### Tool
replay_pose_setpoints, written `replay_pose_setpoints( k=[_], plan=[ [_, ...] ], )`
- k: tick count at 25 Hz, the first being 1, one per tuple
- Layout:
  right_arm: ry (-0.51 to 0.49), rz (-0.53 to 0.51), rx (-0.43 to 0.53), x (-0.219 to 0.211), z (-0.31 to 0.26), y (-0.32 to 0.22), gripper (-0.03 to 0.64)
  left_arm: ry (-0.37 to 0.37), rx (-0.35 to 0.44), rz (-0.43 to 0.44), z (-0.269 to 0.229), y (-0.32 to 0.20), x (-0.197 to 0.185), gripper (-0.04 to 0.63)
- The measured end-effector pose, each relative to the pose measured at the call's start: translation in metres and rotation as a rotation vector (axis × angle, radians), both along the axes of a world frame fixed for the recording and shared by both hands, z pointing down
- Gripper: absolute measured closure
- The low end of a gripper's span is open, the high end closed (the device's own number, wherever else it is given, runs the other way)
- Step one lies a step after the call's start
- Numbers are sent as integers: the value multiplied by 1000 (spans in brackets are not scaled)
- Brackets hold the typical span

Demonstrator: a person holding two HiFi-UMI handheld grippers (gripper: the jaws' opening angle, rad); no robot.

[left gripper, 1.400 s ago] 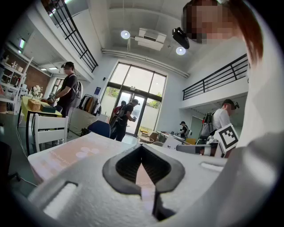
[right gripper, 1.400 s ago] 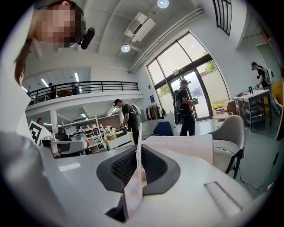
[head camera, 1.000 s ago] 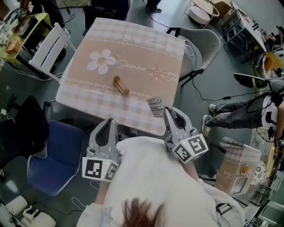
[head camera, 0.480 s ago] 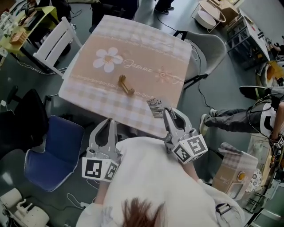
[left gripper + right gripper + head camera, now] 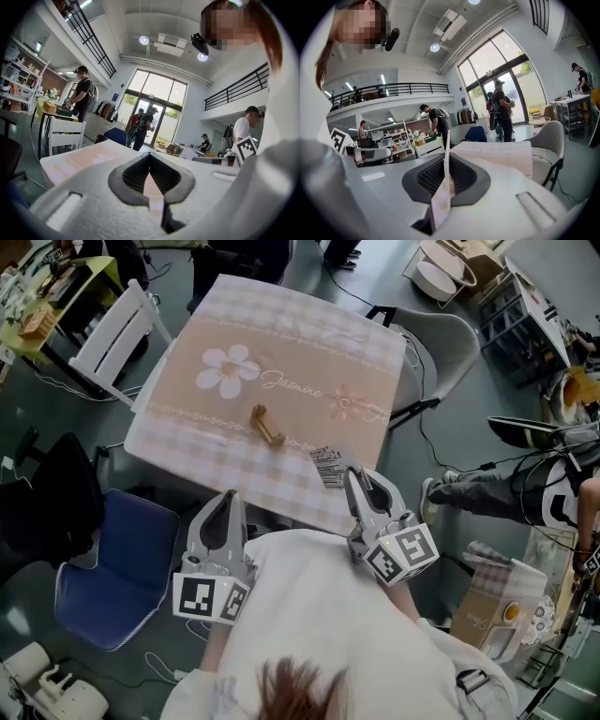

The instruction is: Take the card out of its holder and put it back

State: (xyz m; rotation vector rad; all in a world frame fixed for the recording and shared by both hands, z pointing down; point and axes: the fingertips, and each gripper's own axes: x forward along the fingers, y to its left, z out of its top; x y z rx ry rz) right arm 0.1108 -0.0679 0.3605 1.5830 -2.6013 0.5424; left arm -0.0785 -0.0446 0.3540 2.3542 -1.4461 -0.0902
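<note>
The left hand-held gripper (image 5: 150,158), jaws together with nothing between, points across the pink-clothed table (image 5: 82,160).

I log: tablecloth (image 5: 281,343), matt cloth; card (image 5: 328,466) at its five o'clock, thin printed paper; holder (image 5: 265,426), metal (brass-coloured); right gripper (image 5: 354,476), matt grey plastic.

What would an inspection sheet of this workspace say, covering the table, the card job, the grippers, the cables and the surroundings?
Surface: table under a checked cloth with a flower print.
Job's things: card is out of the holder, which sits empty on the cloth.
Clutter: nothing seen.
Grippers: right gripper has its jaws shut on the card, at the table's near edge; left gripper has its jaws together, holding nothing.
Cables: black cable on the floor by the grey chair.
Surroundings: white chair, blue chair, other people nearby.
</note>
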Motion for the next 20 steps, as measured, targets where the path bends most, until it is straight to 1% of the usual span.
replay_pose_setpoints(
  k=[4,6,9,13,16,20],
  plan=[
    [0,15,-2,1,0,-4,598,-2,-4,12,-1,-6,0,595],
    [0,21,-6,0,-1,-7,598,1,11,2,-7,-9,-6,595],
    [0,22,-11,-3,-2,-12,598,13,40,-62,-21,-14,-33,595],
    [-8,24,-27,-5,-1,-16,598,14,32,-138,-28,-11,-73,595],
    [-15,16,-24,-6,-3,-23,601,-12,22,-157,-23,-9,-83,595],
    [-23,13,-22,-9,-2,-22,601,-4,7,-171,-21,-3,-84,595]
  ],
)
